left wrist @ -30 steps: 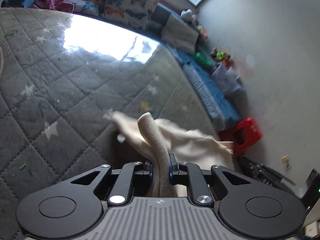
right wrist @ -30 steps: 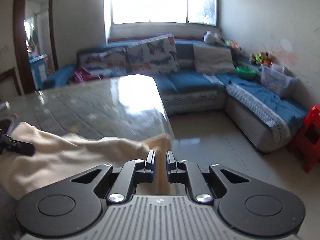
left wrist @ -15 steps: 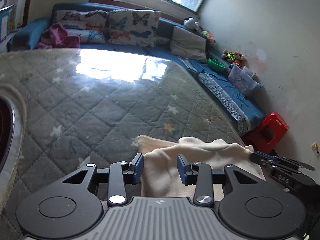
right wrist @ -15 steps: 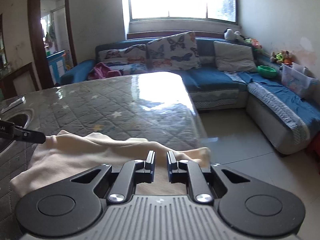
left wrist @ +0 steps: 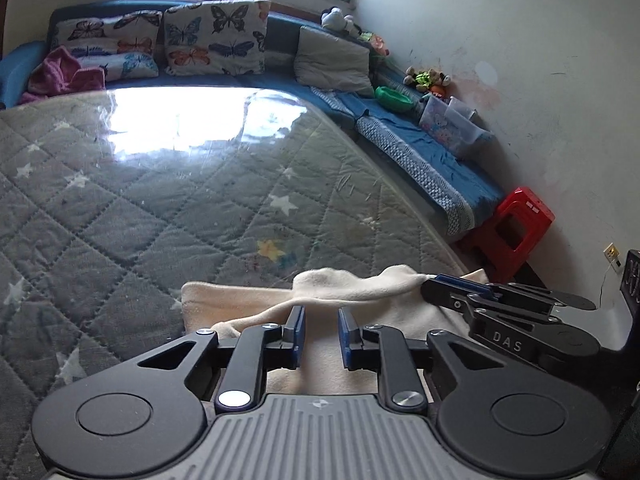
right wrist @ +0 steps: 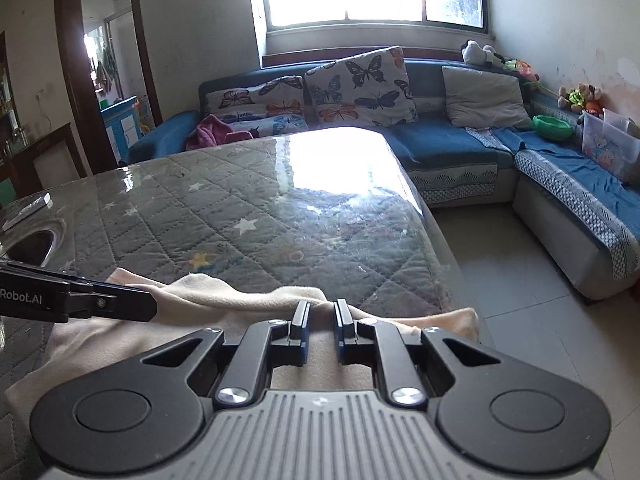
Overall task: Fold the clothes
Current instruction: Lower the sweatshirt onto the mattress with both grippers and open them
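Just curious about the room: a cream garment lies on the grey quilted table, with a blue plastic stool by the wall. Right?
Not quite: the plastic stool is red, as the left wrist view shows. The cream garment does lie on the grey quilted table.

Grey quilted star-print table cover (left wrist: 160,208) under a glossy clear sheet, window glare at the far end. Blue corner sofa (right wrist: 448,148) behind it: butterfly cushions (right wrist: 360,88), plain grey pillow (right wrist: 484,98), magenta cloth (right wrist: 212,130). Green bowl (left wrist: 394,98), clear plastic bin (left wrist: 450,126), soft toys (left wrist: 426,78) along the right side. Red plastic stool (left wrist: 514,228) by the wall. Doorway (right wrist: 108,76) on the left.
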